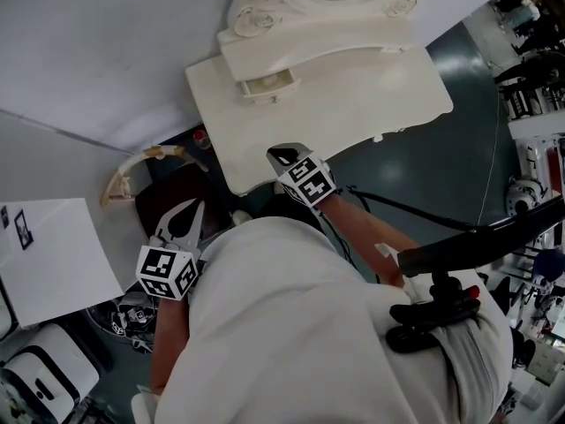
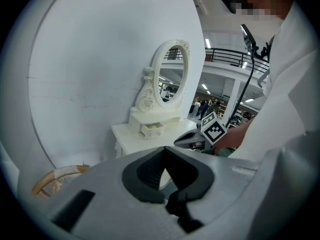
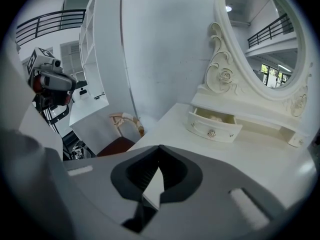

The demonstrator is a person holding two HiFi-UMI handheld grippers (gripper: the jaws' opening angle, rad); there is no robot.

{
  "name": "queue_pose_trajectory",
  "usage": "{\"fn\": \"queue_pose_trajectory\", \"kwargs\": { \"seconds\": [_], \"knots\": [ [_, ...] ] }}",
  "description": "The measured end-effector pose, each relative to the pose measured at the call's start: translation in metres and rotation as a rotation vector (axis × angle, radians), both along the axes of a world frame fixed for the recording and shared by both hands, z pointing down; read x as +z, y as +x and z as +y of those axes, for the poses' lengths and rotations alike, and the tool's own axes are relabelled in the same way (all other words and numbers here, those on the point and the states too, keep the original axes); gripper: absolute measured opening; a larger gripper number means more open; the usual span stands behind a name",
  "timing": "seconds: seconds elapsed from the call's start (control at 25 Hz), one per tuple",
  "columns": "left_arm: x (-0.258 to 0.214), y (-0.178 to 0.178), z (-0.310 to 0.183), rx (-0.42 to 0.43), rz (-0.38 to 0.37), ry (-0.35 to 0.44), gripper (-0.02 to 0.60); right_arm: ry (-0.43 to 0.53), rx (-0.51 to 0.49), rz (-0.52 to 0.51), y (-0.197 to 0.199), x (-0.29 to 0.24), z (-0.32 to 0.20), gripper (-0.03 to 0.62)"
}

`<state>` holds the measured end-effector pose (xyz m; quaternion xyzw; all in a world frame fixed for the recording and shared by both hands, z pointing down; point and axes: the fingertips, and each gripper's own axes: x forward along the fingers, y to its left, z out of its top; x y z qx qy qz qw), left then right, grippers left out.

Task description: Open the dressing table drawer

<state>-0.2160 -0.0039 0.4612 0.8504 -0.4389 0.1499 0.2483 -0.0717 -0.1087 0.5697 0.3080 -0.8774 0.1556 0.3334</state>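
Observation:
The white dressing table stands against the wall with an oval mirror on an ornate frame. Its small drawer under the mirror base is pulled partly out; in the right gripper view the drawer shows a round knob and something pale inside. My right gripper hovers over the table's near edge, short of the drawer, jaws shut and empty. My left gripper hangs lower left, off the table, jaws shut on nothing.
A curved wooden chair back and dark red seat sit left of the table, below my left gripper. A white board lies at far left. A black rig juts from the person's chest. Shelving stands at right.

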Motion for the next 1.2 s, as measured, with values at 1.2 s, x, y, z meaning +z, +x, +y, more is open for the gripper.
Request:
{"fn": "queue_pose_trajectory", "kwargs": {
  "seconds": [1.2],
  "knots": [
    [0.011, 0.054, 0.025, 0.038, 0.024, -0.026, 0.002, -0.009, -0.019, 0.035, 0.07, -0.023, 0.06, 0.0]
  ]
}}
